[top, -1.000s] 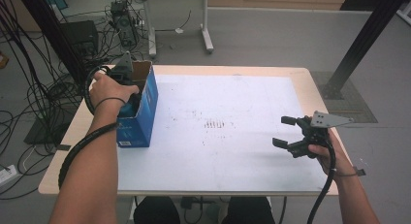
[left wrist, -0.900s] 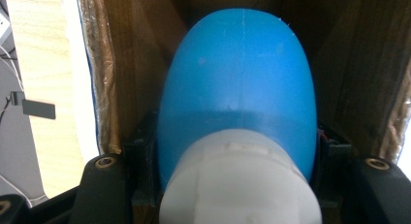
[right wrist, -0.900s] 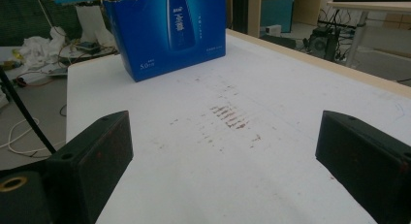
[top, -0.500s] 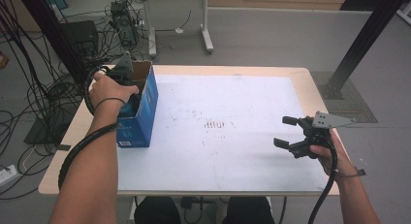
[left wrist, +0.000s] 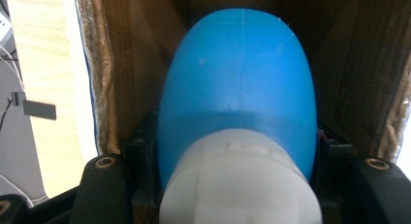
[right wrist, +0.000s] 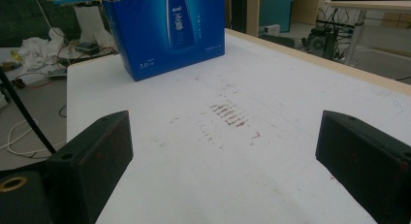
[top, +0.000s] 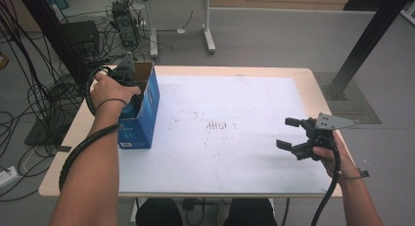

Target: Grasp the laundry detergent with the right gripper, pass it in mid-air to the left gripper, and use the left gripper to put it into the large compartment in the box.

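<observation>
Left gripper (top: 128, 81) reaches down into the open blue box (top: 147, 108) at the far-left corner of the worktop (top: 220, 152), its jaws pinching a blue bottle with a white cap (left wrist: 237, 103) inside the cardboard walls. Right gripper (top: 293, 133) hovers at the near right, jaws spread wide with nothing between them. Compared with the earlier frames, both hands, the box and both jaw settings are unchanged.
</observation>
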Motion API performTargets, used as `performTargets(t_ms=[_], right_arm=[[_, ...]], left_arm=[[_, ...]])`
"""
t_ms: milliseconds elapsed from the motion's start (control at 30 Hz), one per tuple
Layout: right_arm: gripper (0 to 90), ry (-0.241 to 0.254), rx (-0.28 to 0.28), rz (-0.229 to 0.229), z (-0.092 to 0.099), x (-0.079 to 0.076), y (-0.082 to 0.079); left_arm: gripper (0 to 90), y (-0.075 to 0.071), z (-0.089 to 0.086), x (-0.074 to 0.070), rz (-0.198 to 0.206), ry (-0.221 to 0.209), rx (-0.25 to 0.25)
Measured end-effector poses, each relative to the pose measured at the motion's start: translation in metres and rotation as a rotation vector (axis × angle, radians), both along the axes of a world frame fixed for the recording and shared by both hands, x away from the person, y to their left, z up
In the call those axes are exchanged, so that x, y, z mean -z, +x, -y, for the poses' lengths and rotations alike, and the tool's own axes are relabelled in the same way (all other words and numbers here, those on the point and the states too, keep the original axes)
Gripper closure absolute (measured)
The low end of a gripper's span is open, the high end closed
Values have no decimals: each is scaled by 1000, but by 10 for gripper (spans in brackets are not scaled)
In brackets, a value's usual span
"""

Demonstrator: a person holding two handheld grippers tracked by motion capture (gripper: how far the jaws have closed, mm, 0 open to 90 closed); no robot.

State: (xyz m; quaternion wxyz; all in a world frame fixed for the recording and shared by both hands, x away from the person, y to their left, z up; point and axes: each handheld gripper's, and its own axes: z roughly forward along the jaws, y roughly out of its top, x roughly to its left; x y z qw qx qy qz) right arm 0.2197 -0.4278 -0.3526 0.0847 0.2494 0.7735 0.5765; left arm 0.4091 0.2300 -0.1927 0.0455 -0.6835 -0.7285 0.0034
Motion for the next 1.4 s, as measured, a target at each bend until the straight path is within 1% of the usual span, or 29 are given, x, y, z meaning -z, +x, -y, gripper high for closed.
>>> performTargets(t_ms=[300, 467, 533, 567, 667, 800, 867, 900, 1033, 1233, 1300, 1333, 1400], right_arm=[[57, 5, -4, -3, 0, 2, 2], [57, 3, -2, -4, 0, 3, 2], [57, 7, -2, -8, 0, 4, 2], [57, 4, -2, -8, 0, 4, 2], [57, 9, -3, -9, -1, 5, 3], [57, 7, -6, -7, -2, 6, 4], [57, 6, -7, -7, -2, 6, 5], [57, 4, -7, -6, -2, 5, 5], [57, 2, -6, -6, -2, 4, 5], [57, 1, -5, -3, -2, 3, 4], [57, 1, -6, -1, -3, 2, 4], [57, 3, -7, 0, -3, 2, 4], [57, 2, -8, 6, -3, 1, 4]], left_arm=[[374, 1, -2, 0, -4, -5, -7], [368, 0, -6, -1, 9, -21, -14], [353, 0, -6, -3, 7, -13, -15], [334, 0, -7, -3, 12, -17, -19], [335, 0, -8, -6, 18, -17, -21], [324, 0, -7, -7, 14, -10, -23], [325, 2, -7, -9, 4, -11, -23], [328, 2, -7, -10, 4, -7, -25], [330, 2, -8, -16, 11, -18, -28], [335, -1, -8, -27, 23, -27, -30], [342, -2, -8, -33, 32, -24, -26], [341, -3, -6, -37, 40, -15, -25], [341, -4, -6, -43, 49, -15, -25]])
